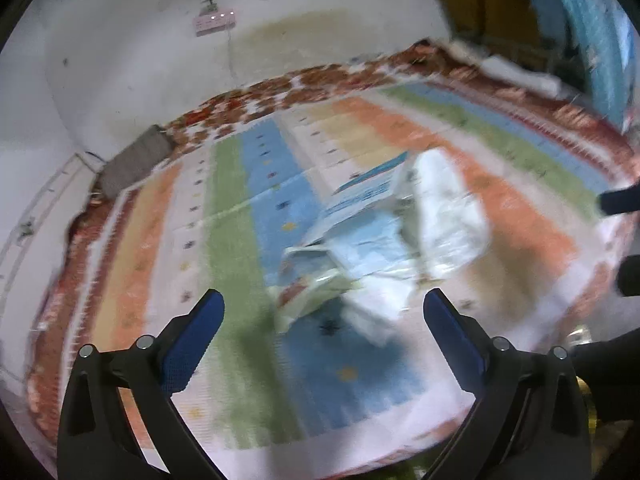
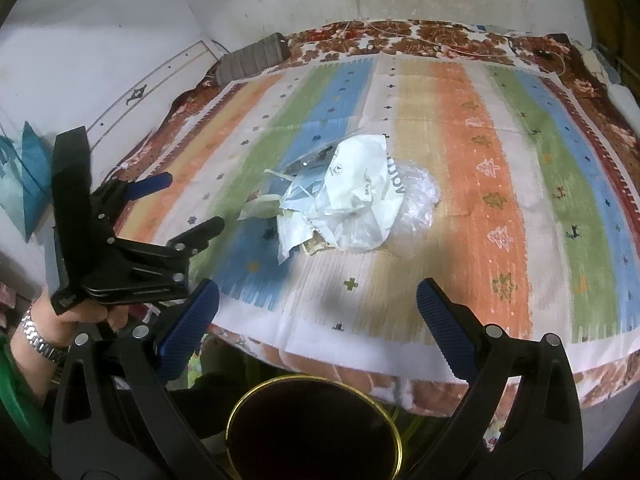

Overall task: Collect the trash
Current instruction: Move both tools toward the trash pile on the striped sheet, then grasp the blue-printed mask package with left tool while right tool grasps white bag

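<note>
A heap of crumpled white wrappers and clear plastic, the trash pile (image 2: 348, 196), lies in the middle of a striped mat (image 2: 480, 200). In the blurred left wrist view the trash pile (image 1: 384, 232) sits just ahead of my left gripper (image 1: 324, 308), which is open and empty. From the right wrist view the left gripper (image 2: 188, 206) hangs open over the mat's left side, held by a hand with a metal watch. My right gripper (image 2: 318, 296) is open, empty, above the mat's near edge. A dark round container with a gold rim (image 2: 316, 428) stands below it.
The striped mat (image 1: 240, 240) lies on a brown floral bedcover (image 2: 400, 36) against a white wall. A grey folded cloth (image 2: 252, 60) sits at the far left corner. A power strip (image 1: 214, 20) hangs on the wall. Blue fabric (image 1: 580, 20) hangs at the right.
</note>
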### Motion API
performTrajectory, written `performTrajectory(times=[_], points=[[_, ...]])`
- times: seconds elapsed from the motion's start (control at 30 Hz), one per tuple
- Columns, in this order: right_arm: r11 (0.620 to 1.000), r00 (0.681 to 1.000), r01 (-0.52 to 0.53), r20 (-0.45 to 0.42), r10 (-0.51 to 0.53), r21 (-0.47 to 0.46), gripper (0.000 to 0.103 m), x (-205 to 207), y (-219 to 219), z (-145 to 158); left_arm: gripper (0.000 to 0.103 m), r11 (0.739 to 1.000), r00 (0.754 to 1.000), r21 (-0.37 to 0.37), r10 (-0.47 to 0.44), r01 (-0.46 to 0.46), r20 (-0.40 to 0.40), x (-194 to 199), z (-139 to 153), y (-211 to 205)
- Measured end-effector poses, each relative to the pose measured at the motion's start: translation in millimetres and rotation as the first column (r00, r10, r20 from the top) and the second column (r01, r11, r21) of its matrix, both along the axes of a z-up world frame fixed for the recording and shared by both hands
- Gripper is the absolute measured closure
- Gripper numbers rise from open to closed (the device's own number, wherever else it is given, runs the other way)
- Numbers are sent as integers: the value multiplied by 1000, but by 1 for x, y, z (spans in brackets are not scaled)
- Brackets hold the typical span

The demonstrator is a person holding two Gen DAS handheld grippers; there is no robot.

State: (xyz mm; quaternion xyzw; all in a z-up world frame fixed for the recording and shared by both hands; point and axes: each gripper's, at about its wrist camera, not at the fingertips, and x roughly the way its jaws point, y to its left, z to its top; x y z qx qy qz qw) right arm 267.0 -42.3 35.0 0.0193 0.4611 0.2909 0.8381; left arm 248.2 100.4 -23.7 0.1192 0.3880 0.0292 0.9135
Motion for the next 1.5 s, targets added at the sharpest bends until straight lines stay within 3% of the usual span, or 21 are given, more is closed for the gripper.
performTrajectory(times=[0.23, 0.47, 0.8, 0.93, 1.13, 1.37, 1.43, 1.5], points=[[999, 1000, 4, 13, -3, -38, 9, 24, 16, -10, 11, 999, 1000, 26, -27, 27, -4, 17, -13, 10], [998, 999, 32, -6, -32, -62, 11, 56, 29, -24, 17, 997, 1000, -77, -20, 22, 23, 30, -17, 28], [997, 997, 55, -44, -57, -54, 17, 93, 51, -39, 21, 997, 996, 1, -82, 82, 45, 55, -29, 20], [997, 997, 53, -52, -56, -59, 19, 100, 61, -44, 24, 994, 993, -9, -106, 107, 46, 64, -30, 21], [996, 996, 46, -77, -52, -72, 34, 109, 71, -57, 26, 979, 980, 35, -201, 200, 15, 76, -43, 13], [997, 993, 47, -106, -54, -64, 54, 120, 72, -65, 30, 970, 968, 3, -244, 244, 52, 94, -44, 8], [996, 994, 46, -100, -53, -72, 60, 121, 72, -67, 38, 966, 964, 11, -259, 259, 60, 98, -47, 4], [995, 995, 43, -89, -51, -88, 68, 122, 71, -68, 62, 963, 961, 25, -268, 267, 64, 103, -52, 2]])
